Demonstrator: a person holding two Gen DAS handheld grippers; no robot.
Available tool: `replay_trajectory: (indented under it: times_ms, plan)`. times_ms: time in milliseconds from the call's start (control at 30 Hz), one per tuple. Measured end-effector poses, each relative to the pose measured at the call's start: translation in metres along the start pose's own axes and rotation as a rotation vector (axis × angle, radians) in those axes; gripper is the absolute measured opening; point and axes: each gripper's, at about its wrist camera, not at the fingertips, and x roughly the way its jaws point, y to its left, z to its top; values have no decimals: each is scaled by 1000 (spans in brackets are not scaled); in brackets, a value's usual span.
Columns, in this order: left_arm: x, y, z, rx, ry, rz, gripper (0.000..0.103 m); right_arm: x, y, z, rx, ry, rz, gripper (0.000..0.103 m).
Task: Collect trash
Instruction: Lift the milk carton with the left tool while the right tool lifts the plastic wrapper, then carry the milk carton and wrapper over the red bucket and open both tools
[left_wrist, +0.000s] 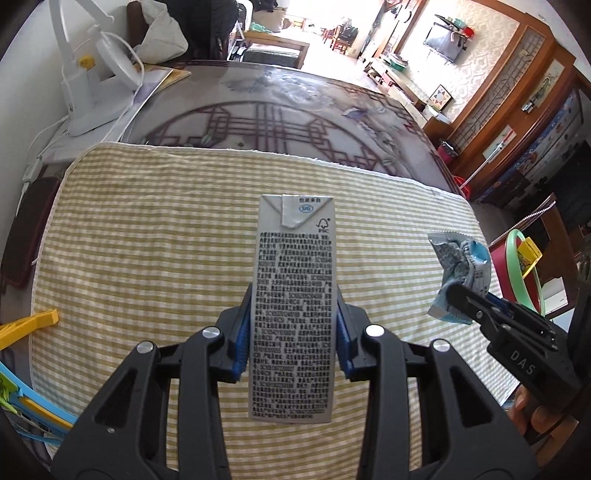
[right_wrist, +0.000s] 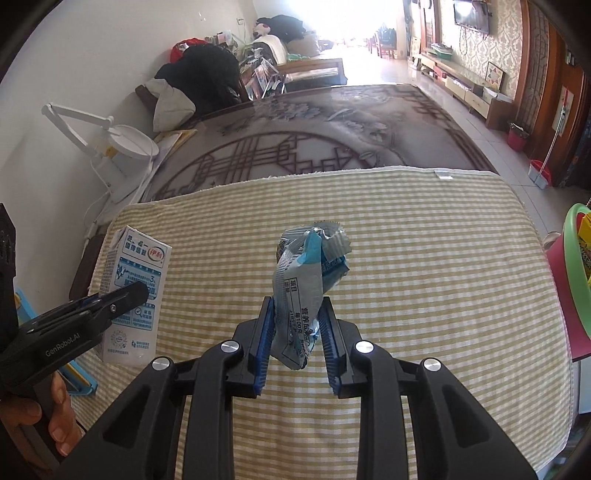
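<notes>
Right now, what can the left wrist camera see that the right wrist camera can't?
Only the left wrist view shows the carton's grey side packed with small print, and a yellow clip at the cloth's left edge.

Only the right wrist view shows the carton's blue and white front with its red logo, and the print on the wrapper.

Both show the checked cloth, the white lamp, the left gripper shut on the carton, the right gripper shut on the crumpled wrapper, and the green-rimmed bin at the right.

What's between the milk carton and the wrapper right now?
Only bare checked cloth between carton and wrapper, clearest in the right wrist view.
</notes>
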Motion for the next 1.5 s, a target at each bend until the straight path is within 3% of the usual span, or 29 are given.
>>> replay_trajectory:
  times_ms: [933, 1167, 1500]
  plan:
    - [-8, -9, -7, 7, -8, -4, 36, -26, 0, -7, 3, -40, -4, 25]
    - [-3, -40, -10, 32, -7, -27, 36, -41, -27, -14, 28, -54, -40, 25]
    - [9, -94, -18, 57, 12, 3, 36, -51, -78, -25, 45, -51, -8, 25]
